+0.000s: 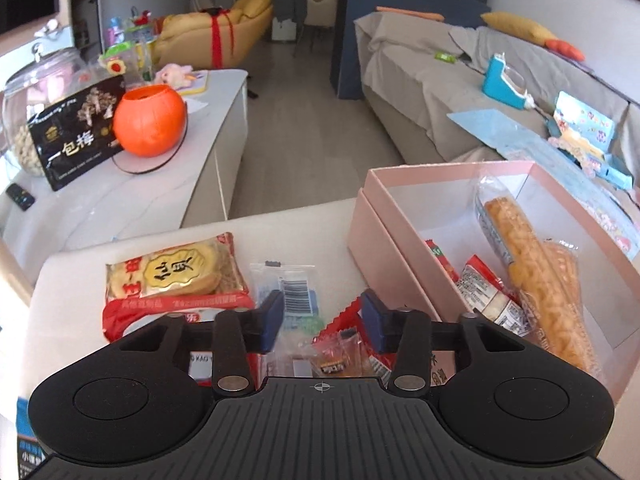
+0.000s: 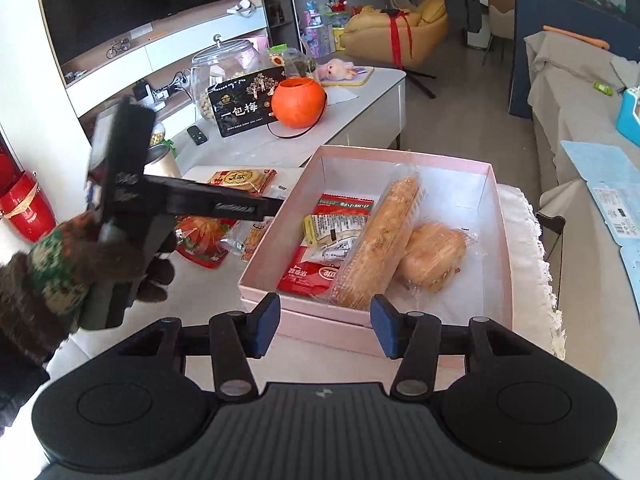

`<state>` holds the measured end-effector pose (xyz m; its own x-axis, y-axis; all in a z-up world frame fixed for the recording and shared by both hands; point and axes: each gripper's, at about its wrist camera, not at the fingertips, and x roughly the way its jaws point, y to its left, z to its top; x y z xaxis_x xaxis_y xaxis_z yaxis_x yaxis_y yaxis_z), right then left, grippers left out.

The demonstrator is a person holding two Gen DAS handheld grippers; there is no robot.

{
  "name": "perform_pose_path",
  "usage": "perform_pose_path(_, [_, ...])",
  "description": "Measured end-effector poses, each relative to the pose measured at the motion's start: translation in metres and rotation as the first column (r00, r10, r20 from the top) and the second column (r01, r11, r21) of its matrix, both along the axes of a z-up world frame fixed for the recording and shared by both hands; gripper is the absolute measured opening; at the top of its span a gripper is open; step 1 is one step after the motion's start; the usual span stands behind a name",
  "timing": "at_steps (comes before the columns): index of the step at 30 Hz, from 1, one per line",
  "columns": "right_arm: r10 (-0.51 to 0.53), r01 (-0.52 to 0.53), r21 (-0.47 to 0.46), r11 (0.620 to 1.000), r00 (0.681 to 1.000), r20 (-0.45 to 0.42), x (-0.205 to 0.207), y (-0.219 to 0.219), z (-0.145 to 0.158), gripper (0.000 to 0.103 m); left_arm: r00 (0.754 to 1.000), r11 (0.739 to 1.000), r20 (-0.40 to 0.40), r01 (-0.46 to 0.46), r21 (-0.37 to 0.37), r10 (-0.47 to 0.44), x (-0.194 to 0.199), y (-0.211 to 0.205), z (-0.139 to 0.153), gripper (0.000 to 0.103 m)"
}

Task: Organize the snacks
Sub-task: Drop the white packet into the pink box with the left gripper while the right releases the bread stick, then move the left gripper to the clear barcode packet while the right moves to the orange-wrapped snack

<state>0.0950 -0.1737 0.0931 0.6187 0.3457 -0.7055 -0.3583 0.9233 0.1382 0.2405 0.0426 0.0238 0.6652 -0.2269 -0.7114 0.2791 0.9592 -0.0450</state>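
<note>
Left gripper [image 1: 322, 318]: matte black plastic body, wide and rounded, with a ribbed central panel bearing a small crosshair mark. Two shallow circular recesses, one per side. Two black link arms on silver round-headed pivots, triangular cut-outs in the outer arms. Jaws faced with dark blue pads.

Right gripper [image 2: 324, 330]: same pattern; ribbed panel carries a small pale emblem, silver pivots, blue pads.

Left unit seen from the right wrist view: black bar, boxy black housing with faint raised lettering, grey handle.

Person's left hand [image 2: 120, 256]: dark brown glove, cuff knitted in green, orange and cream; dark sleeve [image 2: 20, 320].
</note>
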Motion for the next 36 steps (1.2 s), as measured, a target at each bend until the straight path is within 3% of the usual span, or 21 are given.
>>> perform_pose_path(4, [-0.010, 0.010, -0.013, 1.000, 1.000, 0.006, 0.001, -0.009, -0.008, 0.050, 0.998, 0.995, 0.008, 0.068, 0.071, -0.069, 0.001, -0.012, -0.008, 0.010])
perform_pose_path(9, [-0.040, 0.040, 0.022, 0.999, 0.999, 0.007, 0.010, -0.013, -0.011, 0.053, 0.989, 0.986, 0.032, 0.141, 0.084, -0.144, -0.010, -0.027, -0.011, 0.008])
perform_pose_path(13, [-0.029, 0.029, 0.014, 0.999, 0.999, 0.014, 0.013, -0.004, -0.009, 0.053, 0.968, 0.956, 0.069, 0.223, 0.190, -0.239, -0.026, -0.040, -0.013, 0.009])
perform_pose_path(16, [-0.017, 0.017, 0.010, 1.000, 1.000, 0.026, 0.012, 0.002, -0.006, 0.053, 0.963, 0.949, 0.073, 0.238, 0.209, -0.258, -0.030, -0.039, -0.013, 0.009])
perform_pose_path(23, [0.036, -0.037, 0.025, 0.999, 0.998, 0.044, 0.032, 0.031, 0.019, 0.053, 0.986, 0.979, 0.025, 0.161, 0.128, -0.165, -0.053, -0.001, -0.005, 0.013])
perform_pose_path(27, [0.079, -0.078, 0.048, 0.996, 0.997, -0.016, 0.073, 0.066, 0.031, 0.053, 0.996, 0.991, 0.012, 0.086, 0.106, -0.087, -0.088, 0.030, -0.002, 0.019])
perform_pose_path(31, [0.137, -0.133, 0.051, 0.990, 0.985, -0.100, 0.109, 0.114, 0.025, 0.054, 0.999, 0.997, 0.026, -0.040, -0.069, 0.042, -0.126, 0.076, 0.007, 0.020])
perform_pose_path(34, [0.130, -0.135, -0.024, 0.991, 0.980, -0.148, 0.131, 0.155, 0.000, 0.054, 0.991, 0.976, 0.038, -0.119, -0.180, 0.128, -0.150, 0.103, 0.018, 0.021])
perform_pose_path(36, [0.090, -0.105, -0.079, 0.991, 0.981, -0.169, 0.143, 0.175, -0.021, 0.047, 0.988, 0.962, 0.028, -0.143, -0.232, 0.153, -0.165, 0.114, 0.022, 0.021])
